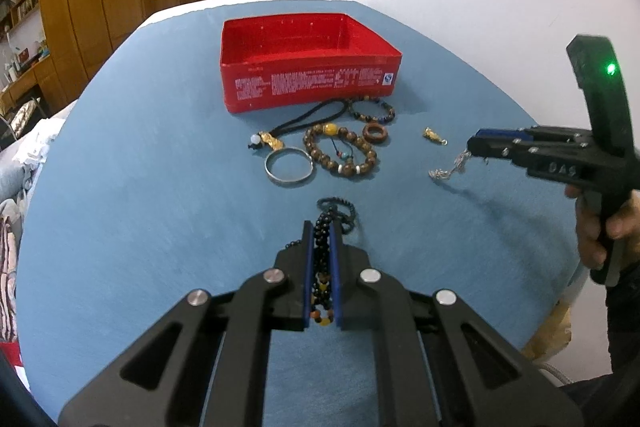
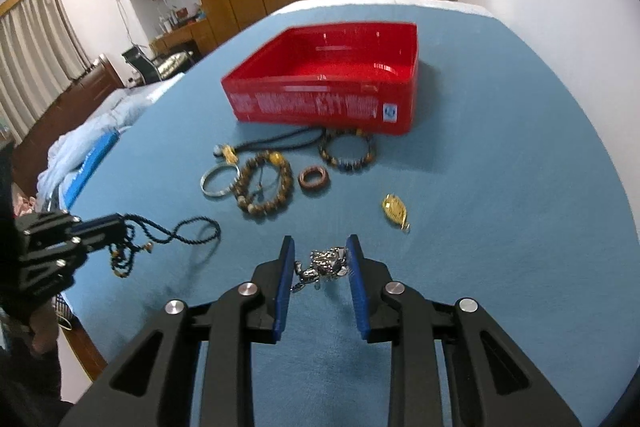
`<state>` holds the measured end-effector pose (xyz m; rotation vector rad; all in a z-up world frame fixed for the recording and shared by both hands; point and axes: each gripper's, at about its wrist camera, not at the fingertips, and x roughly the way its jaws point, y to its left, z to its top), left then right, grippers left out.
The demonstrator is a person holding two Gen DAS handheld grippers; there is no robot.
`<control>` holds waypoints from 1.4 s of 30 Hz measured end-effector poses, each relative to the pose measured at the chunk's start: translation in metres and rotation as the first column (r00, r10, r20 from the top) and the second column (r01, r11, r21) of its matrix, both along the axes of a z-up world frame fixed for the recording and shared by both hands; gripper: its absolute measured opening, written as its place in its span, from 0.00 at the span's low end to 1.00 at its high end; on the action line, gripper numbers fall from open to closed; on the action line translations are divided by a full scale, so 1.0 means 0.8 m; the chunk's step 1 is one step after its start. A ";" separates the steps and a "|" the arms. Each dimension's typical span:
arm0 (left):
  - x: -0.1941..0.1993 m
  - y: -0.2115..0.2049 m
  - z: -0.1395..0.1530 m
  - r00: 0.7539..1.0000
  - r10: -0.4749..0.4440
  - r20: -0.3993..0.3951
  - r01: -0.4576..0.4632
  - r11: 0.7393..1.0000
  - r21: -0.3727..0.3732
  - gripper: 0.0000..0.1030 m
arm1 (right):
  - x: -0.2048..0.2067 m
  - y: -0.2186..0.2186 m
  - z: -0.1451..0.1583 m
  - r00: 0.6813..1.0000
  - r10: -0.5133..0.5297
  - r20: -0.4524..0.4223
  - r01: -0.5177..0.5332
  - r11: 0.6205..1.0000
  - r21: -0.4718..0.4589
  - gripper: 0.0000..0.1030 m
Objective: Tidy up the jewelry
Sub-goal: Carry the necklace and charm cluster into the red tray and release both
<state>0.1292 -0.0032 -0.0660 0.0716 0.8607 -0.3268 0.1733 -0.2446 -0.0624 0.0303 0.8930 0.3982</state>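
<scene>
Left hand-held gripper (image 1: 322, 239) clamps black beads (image 1: 325, 269), right (image 2: 320, 251) grips silver pendant (image 2: 324, 263); both lifted, next carry into red box (image 2: 340, 67)

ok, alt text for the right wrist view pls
The right gripper pinches a silver chain piece above a blue table. Beyond lie bead bracelets, a silver bangle, a gold pendant and an empty red box; at left, the left gripper holds a black bead necklace.

Red box (image 1: 308, 83): white small print on front wall, illegible; small blue-white logo, unreadable. Nothing else lettered legibly.
</scene>
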 end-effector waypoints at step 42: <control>0.110 -0.004 0.146 0.975 -0.041 0.218 0.029 0.998 0.056 0.06 | 0.071 0.021 0.149 0.977 0.114 0.181 -0.107 0.993 -0.044 0.25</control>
